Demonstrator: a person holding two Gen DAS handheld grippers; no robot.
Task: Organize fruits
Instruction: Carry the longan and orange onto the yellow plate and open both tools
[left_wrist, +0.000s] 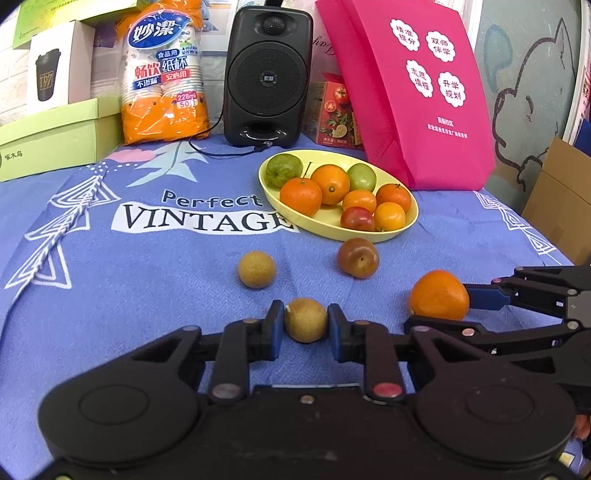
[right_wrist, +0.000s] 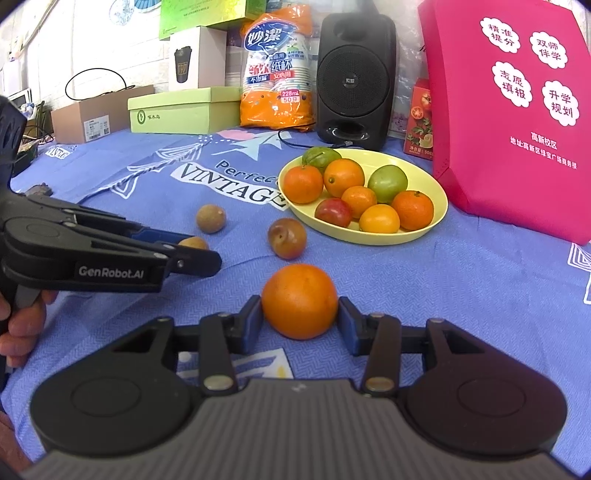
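Your left gripper (left_wrist: 306, 320) has its two blue pads pressed on either side of a small tan longan-like fruit (left_wrist: 306, 319), clamped on it at cloth level; from the right wrist view that fruit (right_wrist: 193, 243) shows only as a sliver behind the left gripper's near finger, and its underside is hidden in both views. Your right gripper (right_wrist: 300, 307) grips an orange (right_wrist: 300, 300) between its pads, resting on the blue cloth (left_wrist: 147, 277); in the left wrist view the right gripper's lower finger is cut across by your left gripper's body, so only the upper blue pad is plainly seen against the orange (left_wrist: 439, 295). You cannot tell from either view whether either fruit is lifted clear of the cloth.

Two loose fruits lie apart ahead of you: a second tan one (left_wrist: 256, 268) and a reddish-brown plum (left_wrist: 358, 257), the plum just beside the yellow bowl (left_wrist: 321, 225). That bowl holds oranges, two green fruits and a red one, some half covered by their neighbours. Behind it stand a black speaker (left_wrist: 266, 74), a pack of paper cups (left_wrist: 164, 74) and a pink bag (left_wrist: 413, 92) whose top is cut off by the frame
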